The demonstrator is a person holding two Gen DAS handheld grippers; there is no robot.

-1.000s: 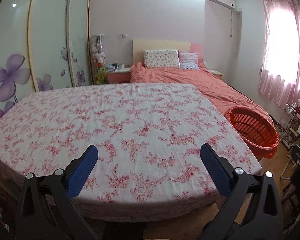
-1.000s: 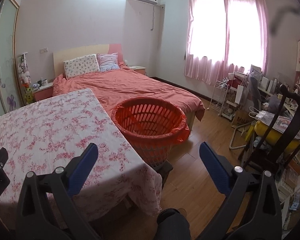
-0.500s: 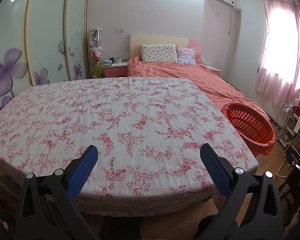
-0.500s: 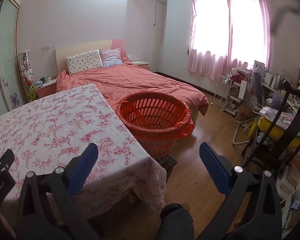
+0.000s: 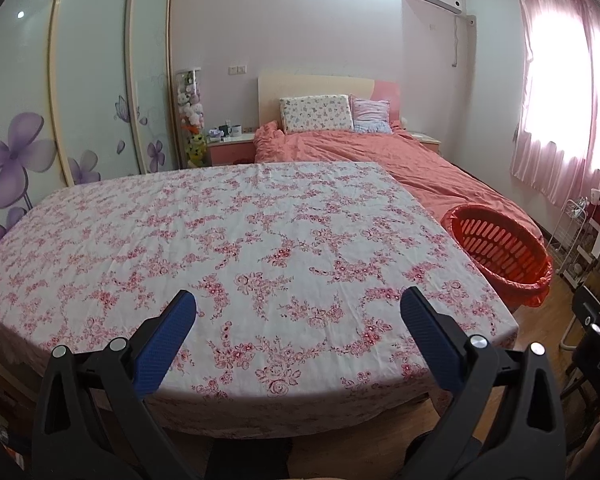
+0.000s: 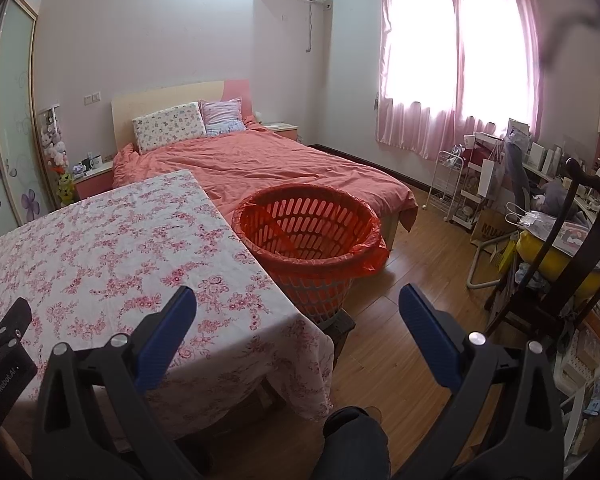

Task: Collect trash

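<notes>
A round red slatted basket lined with a red bag stands off the right edge of a table covered in a pink floral cloth; the left wrist view shows the basket at the right. I see no loose trash on the cloth. My left gripper hovers open over the table's near edge, nothing between its blue fingers. My right gripper hangs open above the table's right corner and the wooden floor, short of the basket. The left gripper's black body shows at the lower left of the right wrist view.
A bed with a coral cover lies behind the table and basket. A dark wooden chair, a white wire rack and a cluttered desk crowd the right wall. A person's knee shows below. Wardrobe doors line the left.
Both views have drifted slightly: the table and basket sit a little lower and farther off in the frames than a second ago. Both grippers stay open and empty.
</notes>
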